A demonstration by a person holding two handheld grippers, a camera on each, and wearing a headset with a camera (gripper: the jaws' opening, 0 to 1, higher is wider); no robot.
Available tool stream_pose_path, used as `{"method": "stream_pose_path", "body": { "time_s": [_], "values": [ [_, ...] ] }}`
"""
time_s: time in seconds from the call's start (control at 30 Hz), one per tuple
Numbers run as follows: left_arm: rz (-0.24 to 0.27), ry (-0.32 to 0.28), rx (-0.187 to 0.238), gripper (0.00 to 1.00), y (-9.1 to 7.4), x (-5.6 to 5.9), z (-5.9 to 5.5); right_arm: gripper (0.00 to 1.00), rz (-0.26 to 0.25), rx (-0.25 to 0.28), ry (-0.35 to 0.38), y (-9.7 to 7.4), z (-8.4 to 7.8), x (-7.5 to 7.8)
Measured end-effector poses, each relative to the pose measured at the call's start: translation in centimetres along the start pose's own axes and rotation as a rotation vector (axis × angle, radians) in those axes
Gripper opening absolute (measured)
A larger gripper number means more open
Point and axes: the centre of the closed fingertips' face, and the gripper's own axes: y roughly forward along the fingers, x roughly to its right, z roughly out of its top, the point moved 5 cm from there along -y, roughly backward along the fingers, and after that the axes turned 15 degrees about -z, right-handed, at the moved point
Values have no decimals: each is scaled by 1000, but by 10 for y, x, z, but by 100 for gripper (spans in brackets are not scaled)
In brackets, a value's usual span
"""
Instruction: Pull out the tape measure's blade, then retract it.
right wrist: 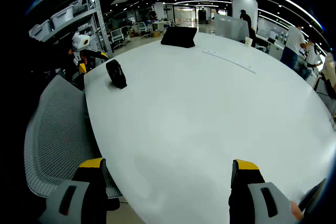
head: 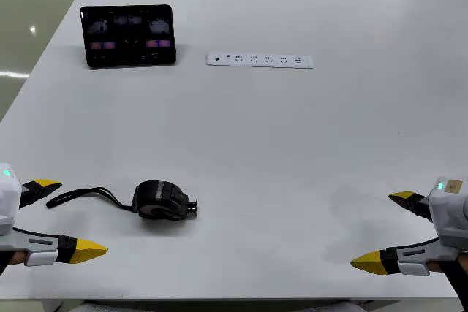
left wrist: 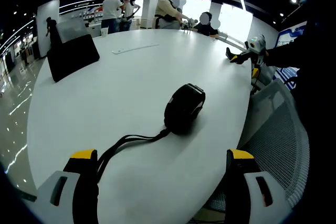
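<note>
White table [head: 292, 151], bearing: black tape measure [head: 162, 200], lying near-left, its strap [head: 80, 195] trailing left towards the left tool [head: 77, 217]. Left tool: jaws wide, holding nothing, strap end near its tips, case apart from it. Right tool [head: 374, 229]: jaws wide, holding nothing, at the near-right edge, well apart from the tape measure. Far left: dark tablet [head: 129, 35], propped upright. Far centre: white power strip [head: 259, 60], lying flat.

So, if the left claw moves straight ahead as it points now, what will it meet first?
The left claw would probably meet the black strap first, then the tape measure behind it, though its height above the table is unclear.
</note>
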Motion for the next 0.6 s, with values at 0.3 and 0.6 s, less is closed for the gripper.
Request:
{"method": "stream_pose_path", "body": {
  "time_s": [0.3, 0.6],
  "values": [
    [-15, 8, -12, 99, 5, -2, 4, 99, 1, 1, 5, -1, -2, -1],
    [-35, 33, -21, 99, 7, -5, 9, 99, -10, 29, -18, 0, 1, -4]
  ]
}}
